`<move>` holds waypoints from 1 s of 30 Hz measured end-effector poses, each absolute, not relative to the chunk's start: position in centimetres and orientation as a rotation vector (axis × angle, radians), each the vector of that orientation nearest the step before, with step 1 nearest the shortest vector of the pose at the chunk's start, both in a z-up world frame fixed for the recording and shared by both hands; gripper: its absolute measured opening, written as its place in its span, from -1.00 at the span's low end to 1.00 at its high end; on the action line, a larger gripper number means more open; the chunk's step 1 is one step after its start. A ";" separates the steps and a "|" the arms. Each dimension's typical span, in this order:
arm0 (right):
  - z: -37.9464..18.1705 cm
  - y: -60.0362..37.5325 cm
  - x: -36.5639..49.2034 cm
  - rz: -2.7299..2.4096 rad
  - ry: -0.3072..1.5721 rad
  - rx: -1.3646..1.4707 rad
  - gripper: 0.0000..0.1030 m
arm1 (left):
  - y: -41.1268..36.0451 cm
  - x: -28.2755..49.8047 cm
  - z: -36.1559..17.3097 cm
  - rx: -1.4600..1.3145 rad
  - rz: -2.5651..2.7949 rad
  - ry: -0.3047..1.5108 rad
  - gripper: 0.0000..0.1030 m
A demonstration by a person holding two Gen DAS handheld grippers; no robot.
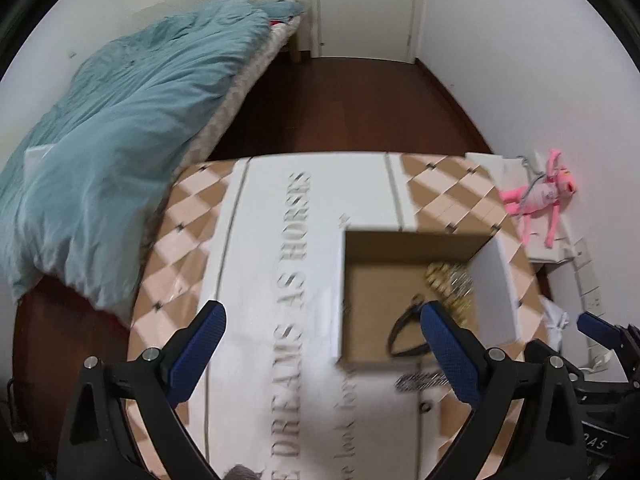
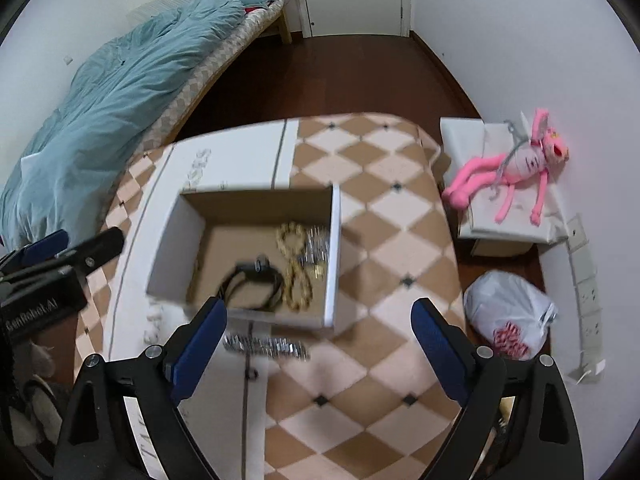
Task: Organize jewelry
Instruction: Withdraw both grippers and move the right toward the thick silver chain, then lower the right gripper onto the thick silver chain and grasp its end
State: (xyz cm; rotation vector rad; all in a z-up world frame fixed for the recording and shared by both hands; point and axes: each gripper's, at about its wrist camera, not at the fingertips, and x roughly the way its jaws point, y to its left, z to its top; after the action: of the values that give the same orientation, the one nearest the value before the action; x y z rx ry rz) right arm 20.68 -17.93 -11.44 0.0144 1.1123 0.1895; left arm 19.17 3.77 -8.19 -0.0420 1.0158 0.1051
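Note:
An open cardboard box [image 2: 188, 216] with white outer walls sits on the table; it also shows in the left wrist view [image 1: 486, 292]. Inside lie a gold bead necklace [image 2: 294, 264], a black band [image 2: 248, 284] and a silver chain [image 2: 318, 246]. A silver bracelet [image 2: 266, 346] lies on the cloth just in front of the box, also in the left wrist view [image 1: 422, 380]. My right gripper [image 2: 318, 334] is open and empty, above the bracelet. My left gripper [image 1: 322, 340] is open and empty, left of the box.
The table carries a checked cloth [image 2: 380, 216] with a white lettered runner [image 1: 280, 264]. A bed with a blue duvet [image 1: 120, 128] stands at left. A pink plush toy [image 2: 516, 168] lies on a white stand at right, a plastic bag [image 2: 508, 316] below it.

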 end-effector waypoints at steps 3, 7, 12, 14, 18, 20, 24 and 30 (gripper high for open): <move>-14.4 -18.4 19.2 0.212 1.140 0.049 0.72 | 3.8 17.0 -10.6 -0.028 0.141 1.044 0.93; -18.2 -18.3 18.8 0.240 1.170 0.080 0.36 | 4.0 15.6 -14.6 -0.027 0.162 1.112 0.93; -20.9 -17.2 18.9 0.278 1.151 0.074 0.36 | 4.6 14.9 -17.5 -0.033 0.183 1.155 0.93; -21.6 -16.7 18.7 0.289 1.146 0.054 0.20 | 4.7 14.9 -18.2 -0.034 0.184 1.169 0.93; -22.3 -15.5 18.2 0.289 1.123 -0.012 -0.45 | 4.7 14.8 -18.8 -0.031 0.182 1.175 0.93; -22.4 -15.1 18.2 0.294 1.122 -0.029 -0.82 | 4.6 14.8 -18.9 -0.030 0.177 1.173 0.93; -22.0 -16.0 17.6 0.259 1.103 -0.010 -0.87 | 3.8 14.6 -18.6 -0.027 0.160 1.170 0.93; -20.6 -21.3 16.2 0.123 1.104 0.104 -0.89 | 0.3 14.5 -18.6 -0.020 0.081 1.167 0.93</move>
State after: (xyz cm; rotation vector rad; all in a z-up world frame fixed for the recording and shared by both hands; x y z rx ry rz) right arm 16.16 -21.34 -20.63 0.1036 1.1041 0.1235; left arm 14.47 0.31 -18.63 -0.0198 1.1667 0.0806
